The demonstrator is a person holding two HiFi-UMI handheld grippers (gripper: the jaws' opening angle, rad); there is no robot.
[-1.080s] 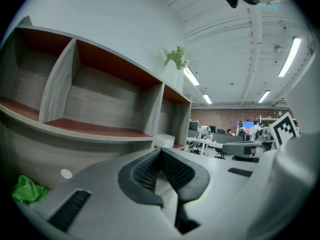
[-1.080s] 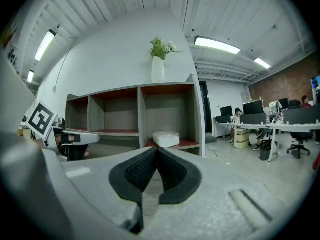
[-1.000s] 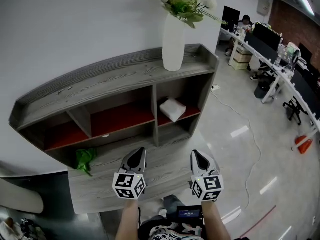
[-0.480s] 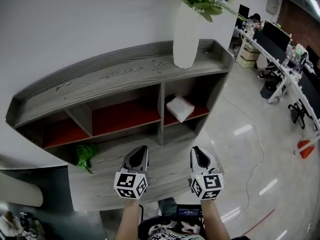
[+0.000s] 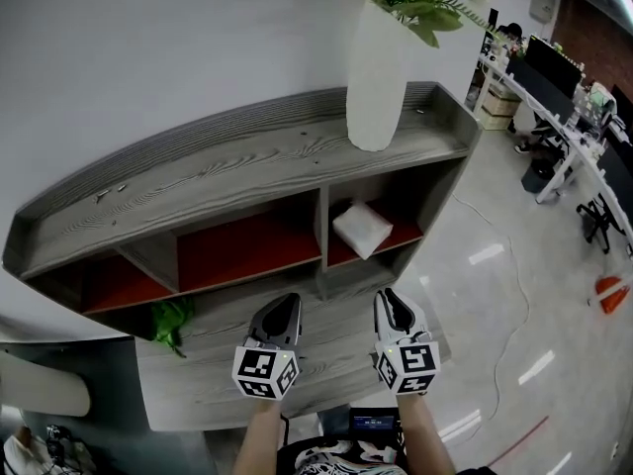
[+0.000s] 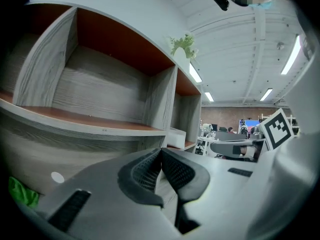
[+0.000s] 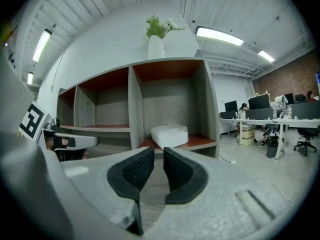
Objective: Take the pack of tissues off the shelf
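The white pack of tissues (image 5: pixel 363 230) lies on the red shelf of the right-hand compartment of the grey wooden shelf unit (image 5: pixel 227 171). In the right gripper view the pack (image 7: pixel 169 135) sits straight ahead, beyond the jaws. My right gripper (image 5: pixel 393 310) hovers over the lower ledge, short of the pack. Its jaws (image 7: pixel 159 151) have just been opening and stand a narrow gap apart with nothing between them. My left gripper (image 5: pixel 280 312) is beside it, shut and empty, its tips touching (image 6: pixel 160 151). The left gripper view shows the pack (image 6: pixel 176 136) off to the right.
A tall white vase (image 5: pixel 376 77) with flowers stands on the shelf top above the pack. A green thing (image 5: pixel 170 322) lies on the lower ledge at left. Office desks with monitors and chairs (image 5: pixel 569 97) fill the right. A cable (image 5: pixel 499 265) runs across the glossy floor.
Both grippers have moved forward toward the shelf, which now looks larger and nearer. The tissue pack lies as before.
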